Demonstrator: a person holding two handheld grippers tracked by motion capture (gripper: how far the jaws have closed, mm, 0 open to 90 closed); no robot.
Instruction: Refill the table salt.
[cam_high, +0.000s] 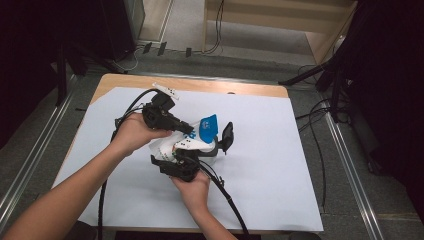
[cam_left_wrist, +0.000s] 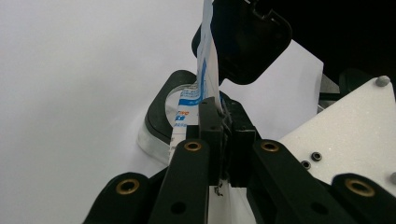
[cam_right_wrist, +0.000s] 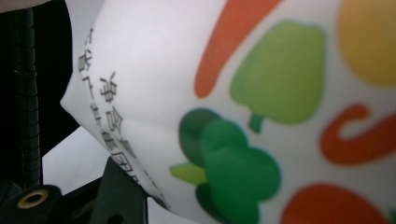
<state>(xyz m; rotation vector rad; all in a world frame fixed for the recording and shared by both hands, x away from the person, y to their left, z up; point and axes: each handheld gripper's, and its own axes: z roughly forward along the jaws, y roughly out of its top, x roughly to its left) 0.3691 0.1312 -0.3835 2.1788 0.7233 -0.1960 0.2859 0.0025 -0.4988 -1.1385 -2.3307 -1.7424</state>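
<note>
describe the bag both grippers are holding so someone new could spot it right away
On the white sheet covering the table, look between the two hands at its middle. There a soft white bag is pinched by the left gripper and held by the right gripper. Its blue top and printed vegetables mark it out.

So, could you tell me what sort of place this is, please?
Probably a lab or recording workspace: a small table under a white sheet, cables trailing over grey carpet, and dark stands around it.
</note>
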